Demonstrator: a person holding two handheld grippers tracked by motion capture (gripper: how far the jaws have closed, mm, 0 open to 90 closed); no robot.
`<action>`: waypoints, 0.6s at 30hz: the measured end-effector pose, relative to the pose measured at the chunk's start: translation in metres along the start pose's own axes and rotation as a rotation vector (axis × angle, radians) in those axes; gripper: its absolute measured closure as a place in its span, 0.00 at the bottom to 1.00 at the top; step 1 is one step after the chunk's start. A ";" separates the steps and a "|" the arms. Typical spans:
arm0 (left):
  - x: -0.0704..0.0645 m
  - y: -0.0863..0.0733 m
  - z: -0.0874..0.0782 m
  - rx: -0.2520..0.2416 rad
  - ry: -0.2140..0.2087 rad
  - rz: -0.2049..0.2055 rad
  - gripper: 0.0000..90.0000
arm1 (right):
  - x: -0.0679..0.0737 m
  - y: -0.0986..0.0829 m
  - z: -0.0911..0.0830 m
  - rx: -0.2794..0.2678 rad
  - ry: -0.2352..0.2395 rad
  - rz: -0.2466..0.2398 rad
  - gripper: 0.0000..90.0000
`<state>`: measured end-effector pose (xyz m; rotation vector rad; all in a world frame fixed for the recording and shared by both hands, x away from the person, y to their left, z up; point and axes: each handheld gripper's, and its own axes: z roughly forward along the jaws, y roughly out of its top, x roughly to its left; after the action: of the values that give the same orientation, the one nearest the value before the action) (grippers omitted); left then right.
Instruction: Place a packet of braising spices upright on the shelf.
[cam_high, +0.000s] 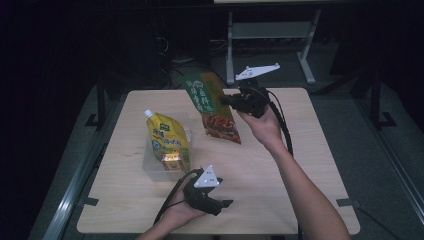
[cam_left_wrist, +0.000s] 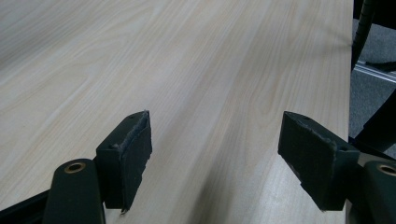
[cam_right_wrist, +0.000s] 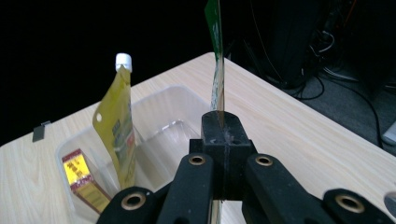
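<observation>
Right gripper (cam_high: 226, 100): raised above the far middle of the table (cam_high: 280, 165), jaws pressed together on the edge of a green and red snack bag (cam_high: 212, 107); its grey three-cornered plate sits on top.
Snack bag: held clear of the table — hanging tilted in the high view, green top towards the far side, red bottom nearer the person. In the right gripper view it is seen edge-on (cam_right_wrist: 217, 70), a thin strip rising from between the closed jaws.
Left gripper (cam_high: 225, 204): low at the near edge of the table, in the person's left hand; jaws wide apart with nothing between them (the left gripper view has only bare wood grain between the two black pads (cam_left_wrist: 130, 149)).
Clear plastic bin (cam_high: 150, 167): on the left half of the table, well apart from the raised bag.
Yellow spouted pouch (cam_high: 167, 137): standing in the bin, leaning a little, white cap at the top.
Small red and yellow box (cam_high: 171, 161): in the bin, just beside the pouch — towards the near side.
</observation>
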<state>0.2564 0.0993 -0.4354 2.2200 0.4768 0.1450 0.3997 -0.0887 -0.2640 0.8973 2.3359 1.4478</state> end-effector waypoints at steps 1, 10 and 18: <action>0.000 0.000 0.000 -0.002 -0.001 0.001 0.28 | 0.001 0.002 0.002 -0.003 0.005 -0.001 1.00; 0.000 -0.001 -0.002 -0.011 -0.002 0.000 0.28 | 0.011 0.023 0.018 -0.040 0.028 -0.023 1.00; -0.001 -0.003 -0.003 -0.021 0.000 -0.009 0.28 | 0.023 0.038 0.046 -0.049 0.070 -0.032 1.00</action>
<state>0.2537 0.1023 -0.4355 2.1973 0.4827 0.1448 0.4192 -0.0294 -0.2506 0.8051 2.3424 1.5395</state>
